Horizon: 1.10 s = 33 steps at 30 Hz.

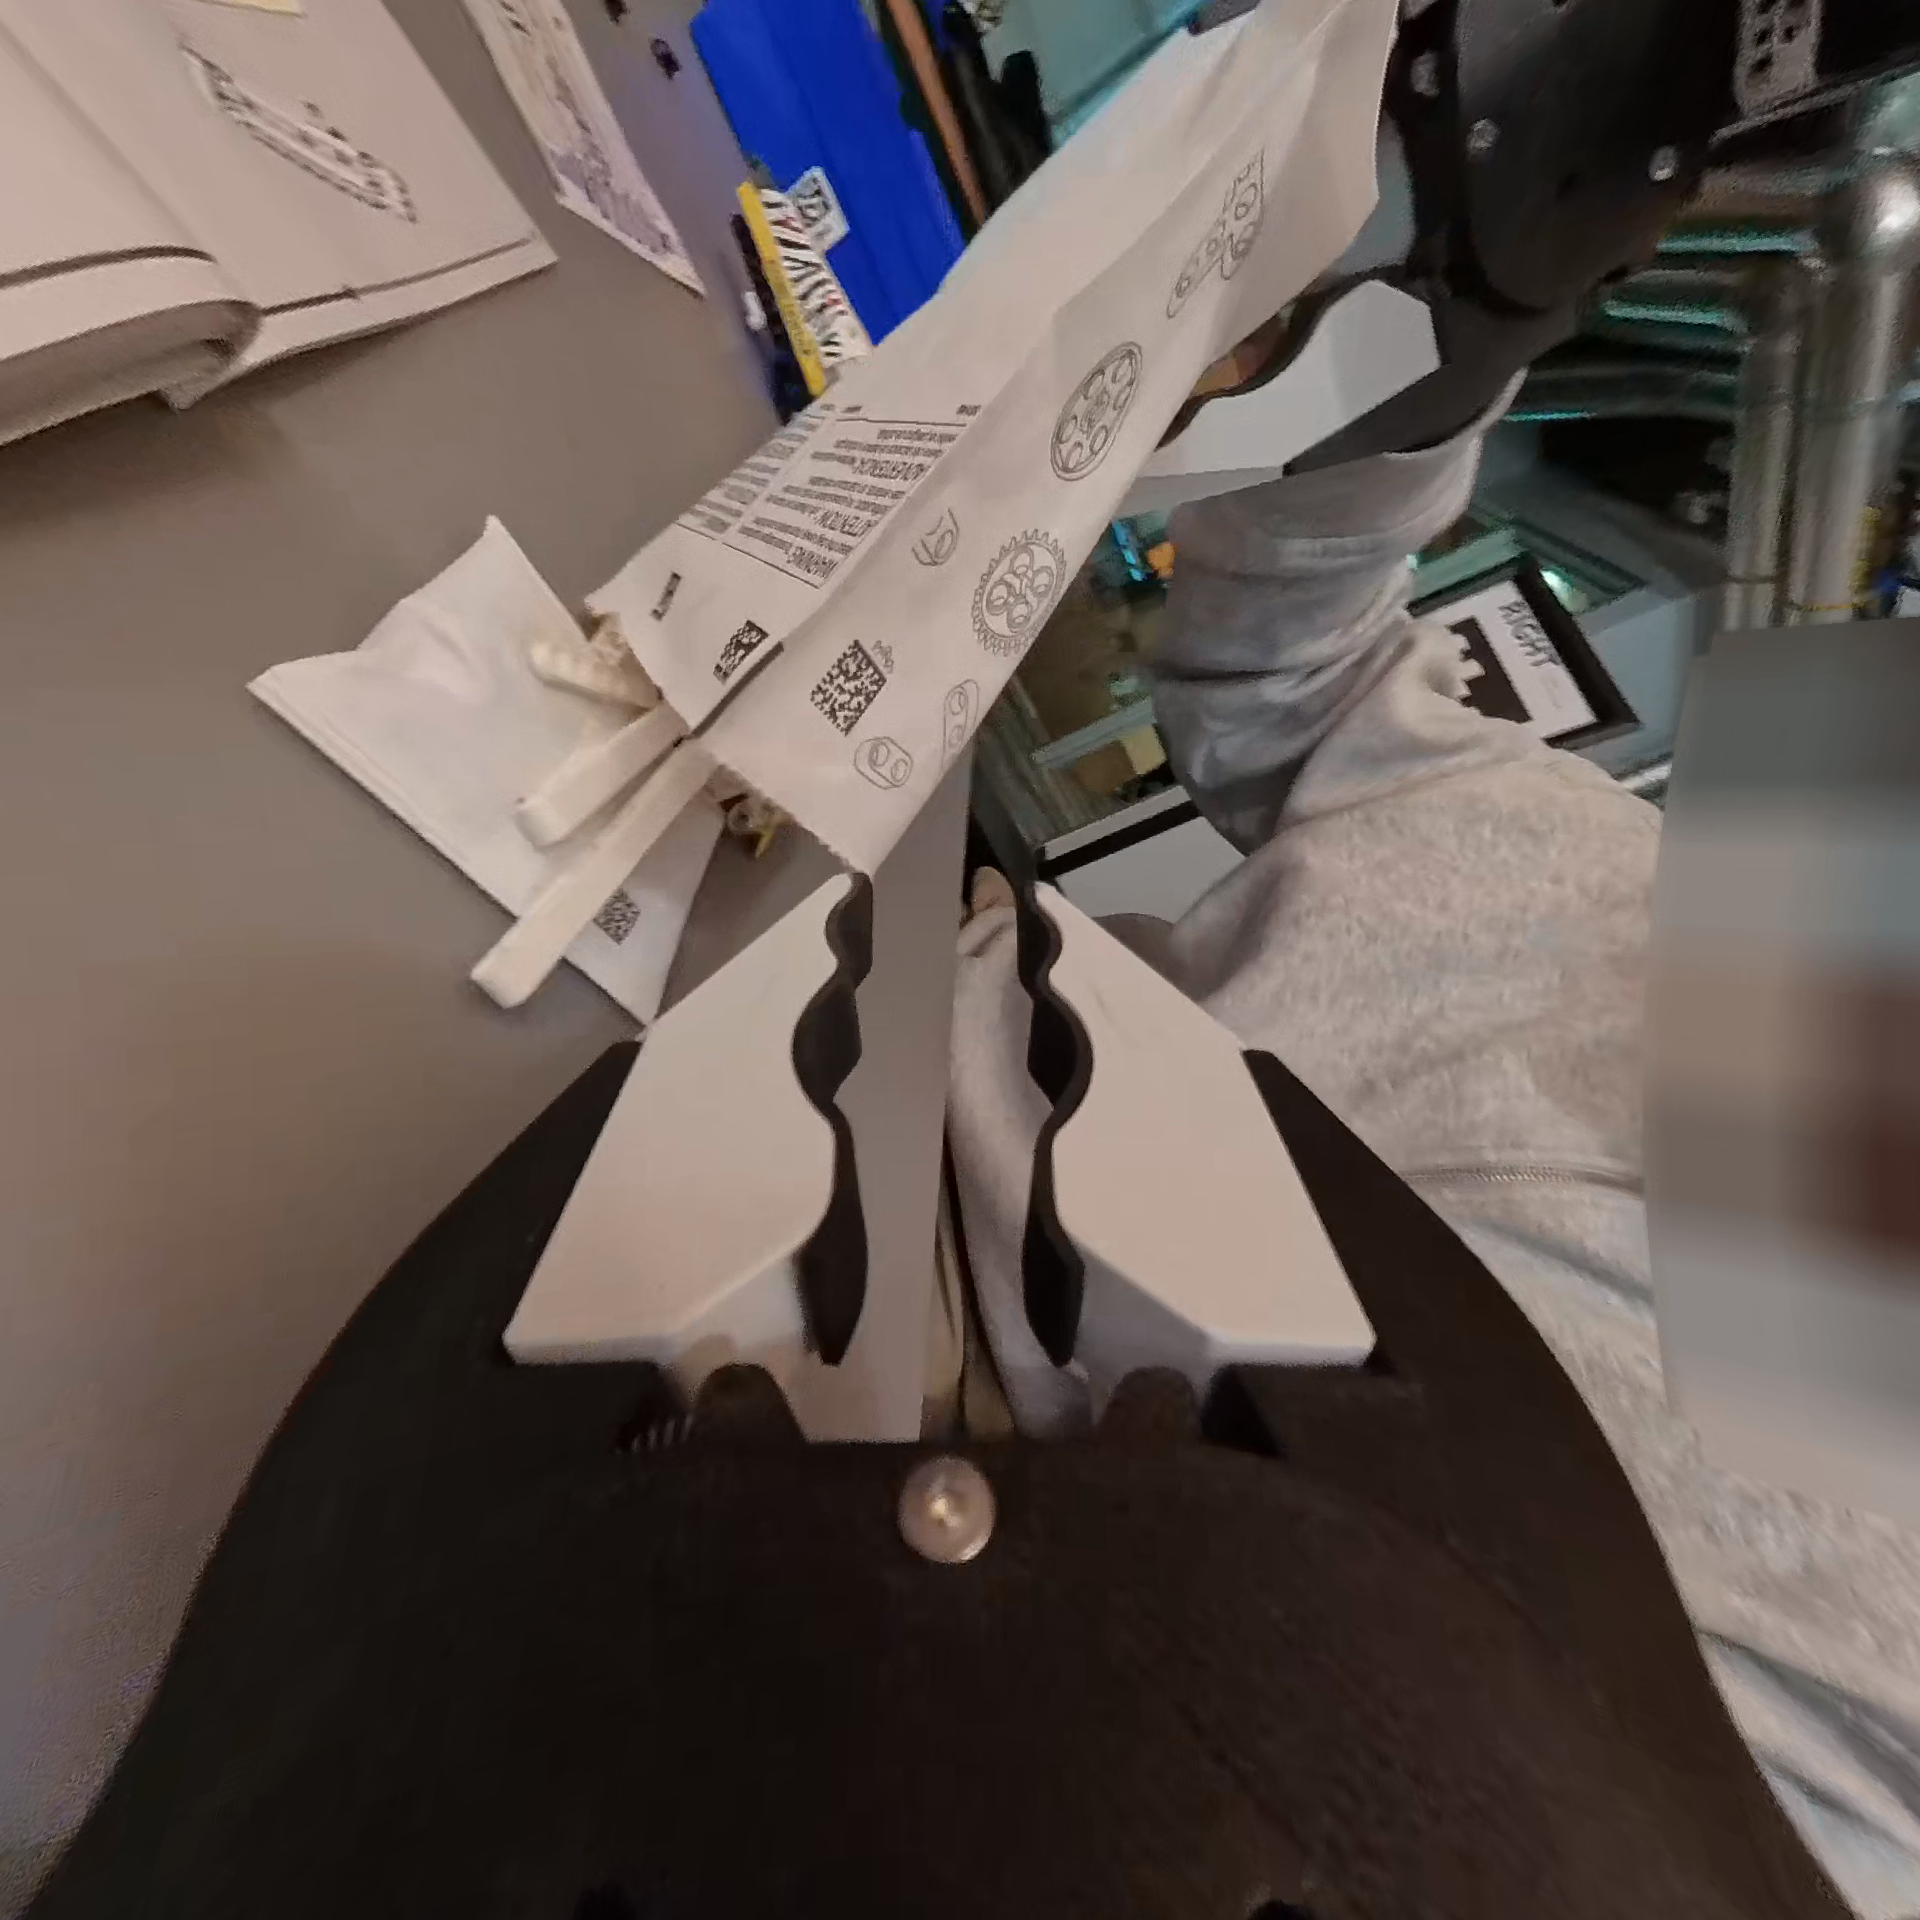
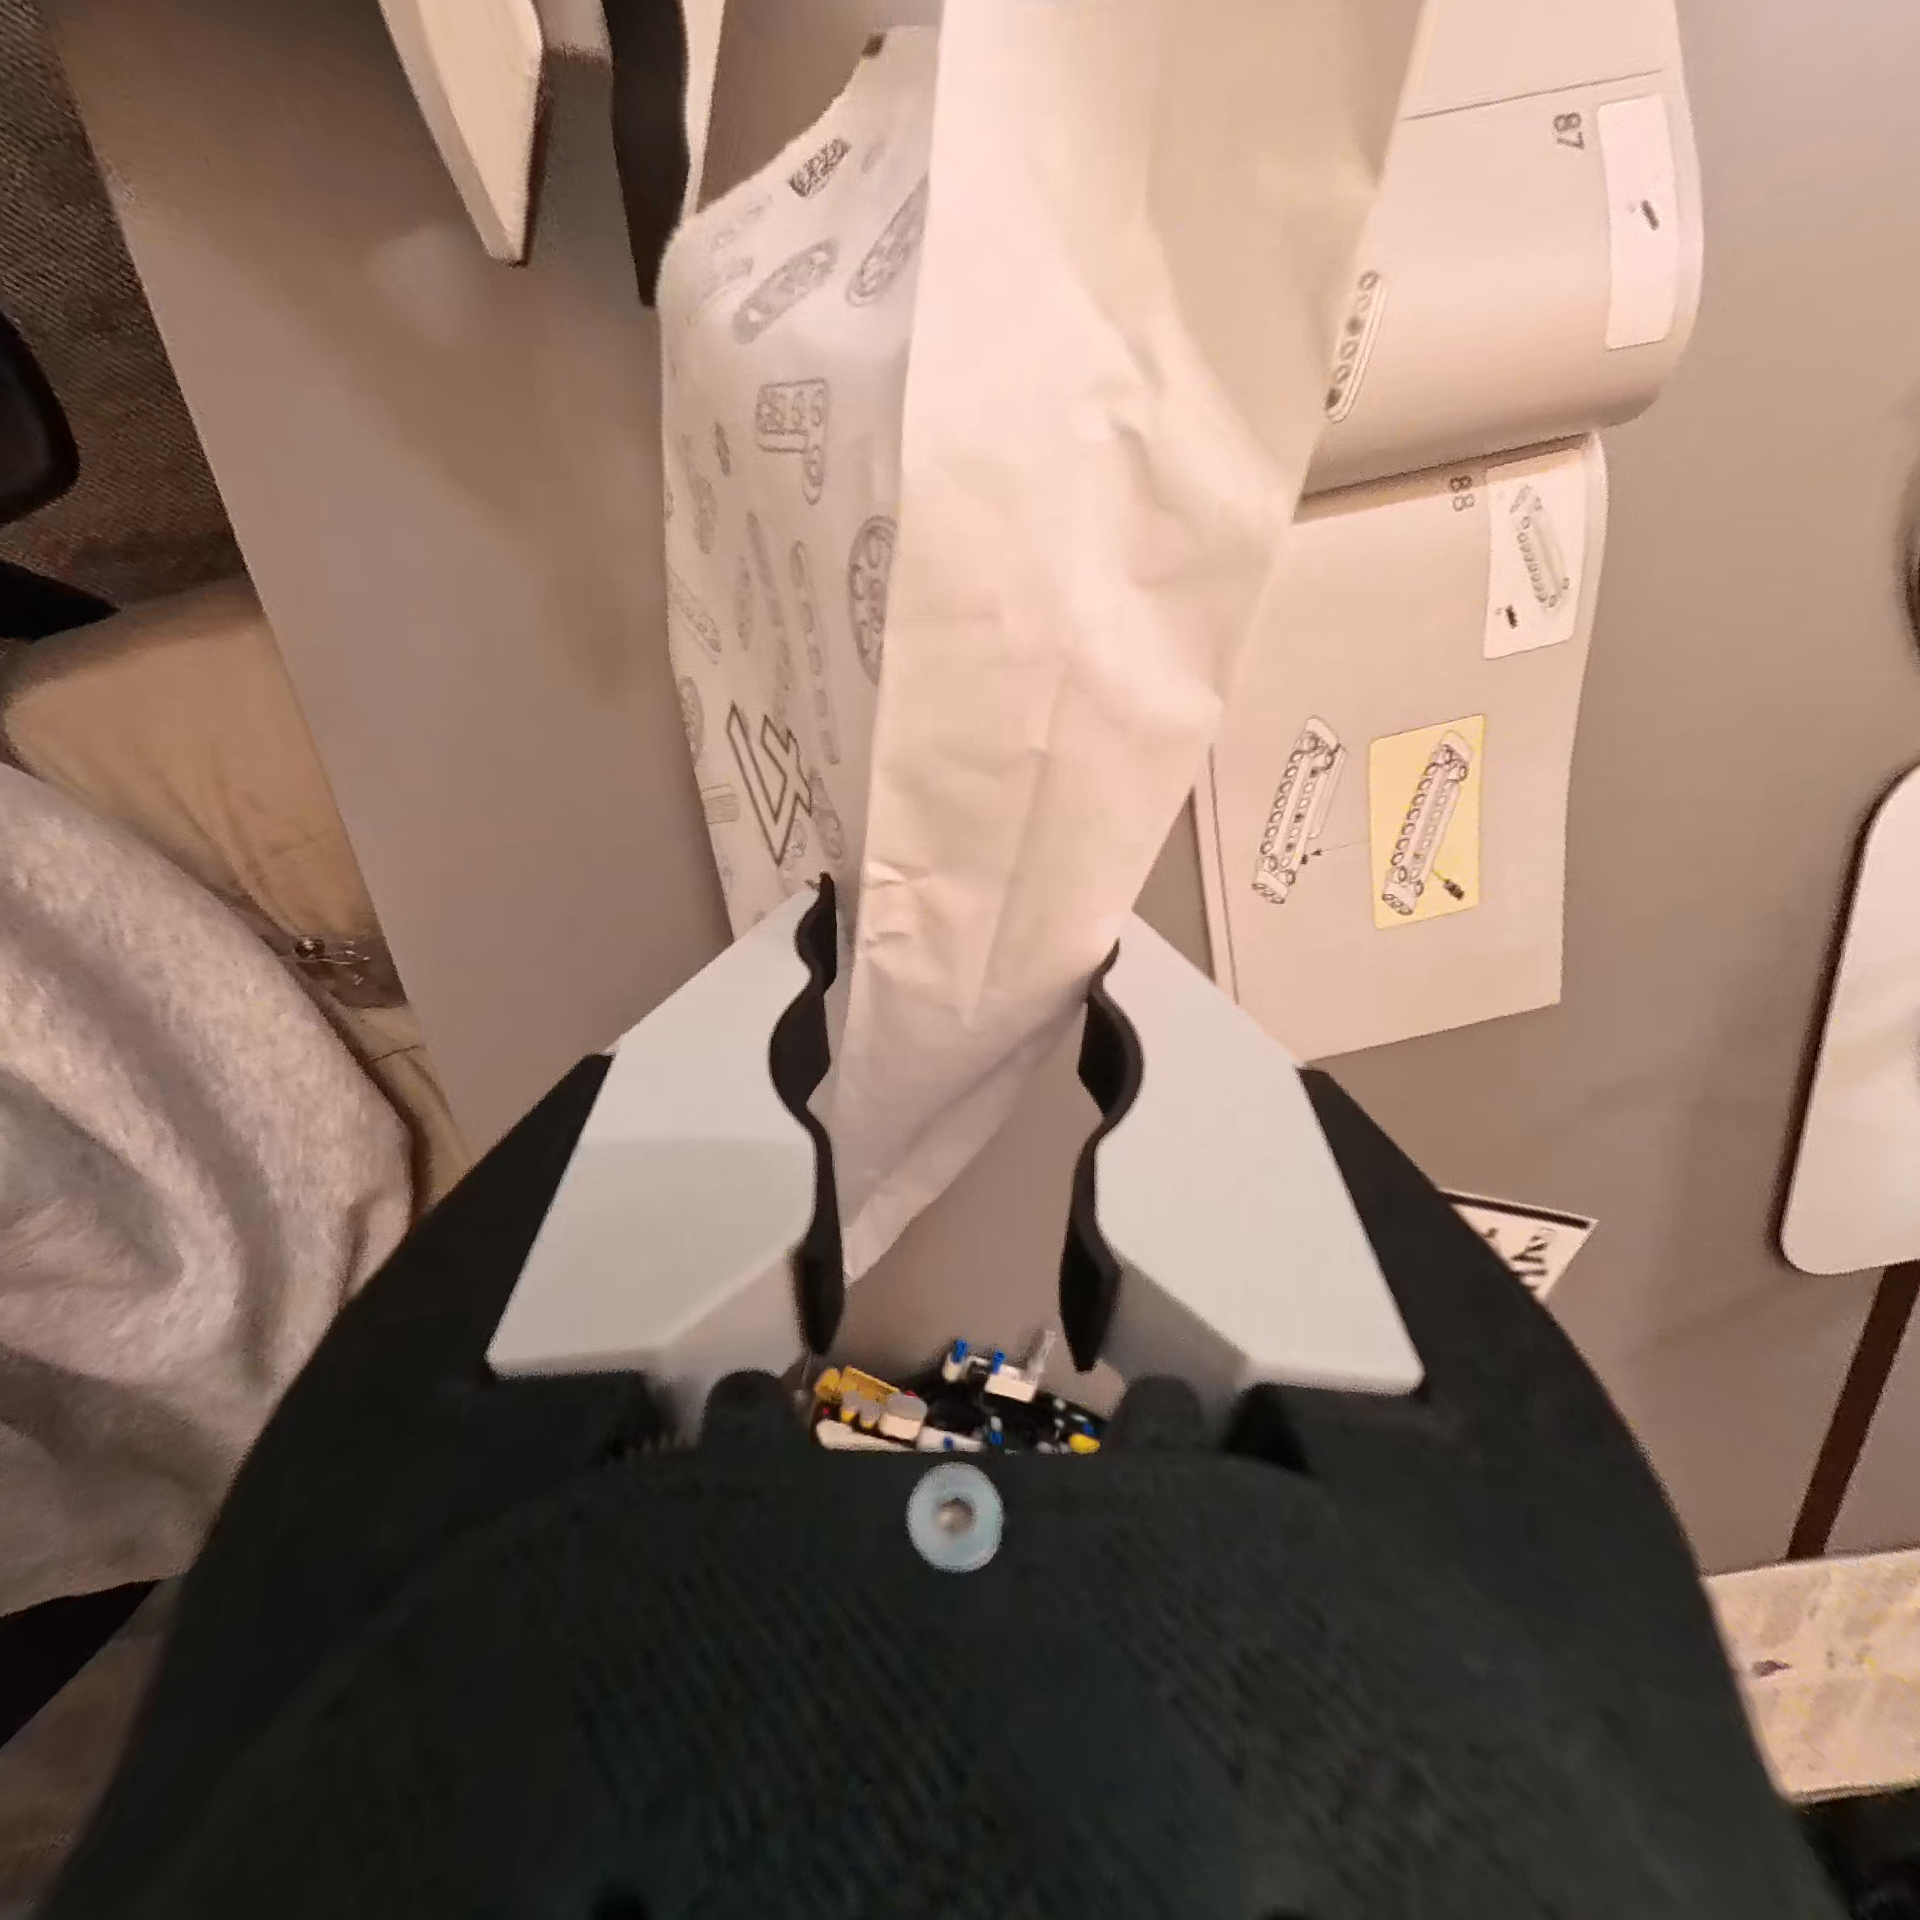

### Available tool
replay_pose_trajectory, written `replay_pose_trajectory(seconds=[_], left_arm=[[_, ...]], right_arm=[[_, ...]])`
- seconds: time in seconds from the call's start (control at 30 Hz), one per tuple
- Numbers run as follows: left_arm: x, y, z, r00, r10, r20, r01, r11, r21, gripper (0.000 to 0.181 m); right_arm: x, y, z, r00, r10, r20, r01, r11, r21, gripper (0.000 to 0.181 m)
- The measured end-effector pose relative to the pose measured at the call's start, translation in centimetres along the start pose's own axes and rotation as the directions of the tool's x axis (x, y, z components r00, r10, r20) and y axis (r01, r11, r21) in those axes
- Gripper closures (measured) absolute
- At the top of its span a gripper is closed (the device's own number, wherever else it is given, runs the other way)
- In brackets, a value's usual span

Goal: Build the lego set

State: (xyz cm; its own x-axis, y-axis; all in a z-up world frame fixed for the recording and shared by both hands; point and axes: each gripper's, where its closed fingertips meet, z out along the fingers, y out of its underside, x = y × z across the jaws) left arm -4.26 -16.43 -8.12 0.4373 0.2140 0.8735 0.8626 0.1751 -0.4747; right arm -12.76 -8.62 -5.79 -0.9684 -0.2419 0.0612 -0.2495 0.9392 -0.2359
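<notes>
While tilted mouth-down in the left wrist view, paper bag spilling white lego beams onto a flat bag on grey table. Upper end at right gripper. Left gripper narrowly parted, empty.

Right wrist view: bag between right gripper pads, touching both (gripped, looks like). Loose lego pieces low between fingers. Printed bag and open instruction booklet on table beyond.
</notes>
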Motion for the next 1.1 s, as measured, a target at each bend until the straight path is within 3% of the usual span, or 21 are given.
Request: replay_pose_trajectory(seconds=[0.27,0.43,0.6,0.7,0.8,0.87,1.0,1.1], left_arm=[[1.1,-0.1,-0.7,0.994,0.007,0.109,-0.007,1.000,0.002,0.158],[3.7,-1.4,-0.5,0.988,0.111,0.103,-0.116,0.992,0.046,0.156],[5.1,-4.4,-0.3,0.962,0.242,0.128,-0.261,0.952,0.160,0.150],[4.8,-6.0,-0.4,0.896,0.356,0.267,-0.408,0.897,0.171,0.139],[3.3,-7.9,-0.8,0.749,0.444,0.492,-0.569,0.811,0.135,0.109],[2.8,-8.3,-0.4,0.678,0.487,0.550,-0.629,0.772,0.092,0.107],[1.9,-8.0,1.2,0.669,0.520,0.531,-0.632,0.774,0.039,0.110],[1.6,-7.9,1.6,0.666,0.534,0.522,-0.636,0.771,0.023,0.132]], right_arm=[[1.0,0.5,1.3,0.999,-0.035,-0.031,0.032,0.996,-0.082,0.137],[0.9,0.4,1.0,0.999,-0.042,-0.024,0.040,0.996,-0.082,0.136],[0.6,-0.4,0.4,0.998,-0.063,-0.024,0.061,0.995,-0.078,0.135],[0.5,-0.6,0.3,0.996,-0.079,-0.034,0.075,0.993,-0.088,0.135],[0.3,-0.7,0.3,0.995,-0.090,-0.034,0.086,0.992,-0.093,0.135],[0.2,-0.9,0.3,0.995,-0.094,-0.036,0.091,0.991,-0.094,0.134],[0.2,-1.3,0.3,0.993,-0.107,-0.040,0.103,0.990,-0.096,0.133],[0.2,-1.5,0.3,0.991,-0.122,-0.053,0.116,0.987,-0.110,0.131]])
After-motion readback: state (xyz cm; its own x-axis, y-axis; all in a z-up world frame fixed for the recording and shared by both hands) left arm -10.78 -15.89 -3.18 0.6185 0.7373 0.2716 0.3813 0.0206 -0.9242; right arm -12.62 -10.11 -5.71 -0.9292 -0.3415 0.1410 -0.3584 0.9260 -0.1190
